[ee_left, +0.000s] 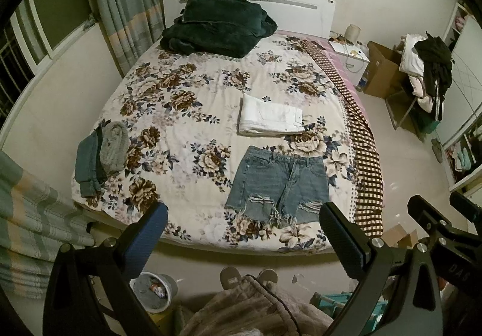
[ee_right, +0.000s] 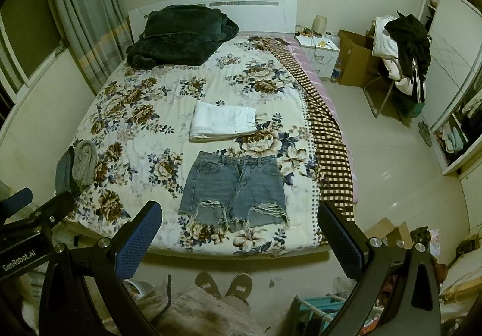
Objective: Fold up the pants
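Hovering wide-jawed, both hand-held grippers (ee_left: pixel 242 224) (ee_right: pixel 239 223) face flat denim shorts (ee_left: pixel 278 185).

The denim shorts (ee_left: pixel 278 185) are faded blue with frayed pale threads along torn hems. Beyond them lie folded white pants (ee_left: pixel 269 119). The bedspread (ee_left: pixel 180 101) is cream, printed with large brown and tan flowers and navy leaves. Along its right edge runs a brown-and-cream checked blanket (ee_left: pixel 366 161) over a pink striped sheet (ee_left: pixel 337 61). A dark green plush blanket (ee_left: pixel 217 25) sits against the white headboard (ee_left: pixel 301 9). At the left edge are a grey fuzzy garment (ee_left: pixel 113 146) and folded teal-blue jeans (ee_left: pixel 87 165). The curtains (ee_left: pixel 123 4) are grey-green with peach bands. Both tongs are black with blue textured pads (ee_right: pixel 138 241).
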{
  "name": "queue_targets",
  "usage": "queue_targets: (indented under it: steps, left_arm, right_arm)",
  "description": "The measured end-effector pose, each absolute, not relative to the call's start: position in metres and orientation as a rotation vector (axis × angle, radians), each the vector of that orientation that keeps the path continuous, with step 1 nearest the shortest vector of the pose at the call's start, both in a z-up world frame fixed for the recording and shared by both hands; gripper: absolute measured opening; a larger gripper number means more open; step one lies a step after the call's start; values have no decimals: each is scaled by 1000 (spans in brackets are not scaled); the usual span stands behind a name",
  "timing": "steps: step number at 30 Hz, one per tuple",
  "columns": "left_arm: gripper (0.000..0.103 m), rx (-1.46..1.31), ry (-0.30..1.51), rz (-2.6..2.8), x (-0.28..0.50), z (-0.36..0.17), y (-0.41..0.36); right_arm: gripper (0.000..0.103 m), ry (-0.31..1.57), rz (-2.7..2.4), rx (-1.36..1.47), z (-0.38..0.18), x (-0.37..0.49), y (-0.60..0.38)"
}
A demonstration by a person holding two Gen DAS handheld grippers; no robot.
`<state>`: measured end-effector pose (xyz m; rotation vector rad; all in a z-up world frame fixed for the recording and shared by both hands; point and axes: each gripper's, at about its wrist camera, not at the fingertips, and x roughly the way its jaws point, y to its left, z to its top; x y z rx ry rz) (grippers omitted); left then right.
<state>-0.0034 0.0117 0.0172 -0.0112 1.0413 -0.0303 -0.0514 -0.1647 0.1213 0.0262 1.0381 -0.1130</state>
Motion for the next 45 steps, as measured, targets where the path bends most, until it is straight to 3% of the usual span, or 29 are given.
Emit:
queue_targets:
  steps: [6,20,27,30,32,38,45]
  left_arm:
    - [103,-7,1056,-40,23,18,-1]
    - [103,72,1042,194,122,-113,-5]
    - [103,104,1145,256,159,-221,-85]
    - [103,87,1201,280,176,-279,-135]
    - [103,44,1255,289,186,-319,-166]
    - [103,-43,1414,262,194,-445,-259]
    - [103,-51,1515,208,183,-534,-336]
  right_arm:
    - [103,1073,-127,54,103,-30,-156]
    - [103,1208,-132,107,-14,76,-214]
    - [103,1342,-28,54,-133,177,-296]
    - [83,1390,58,20,-192,222,-334]
    - [63,1437,111,-5,-236,252,-359]
    - [63,1539,207,-64,-366,322,-430]
    - [70,1622,279,93,-469,354,-464]
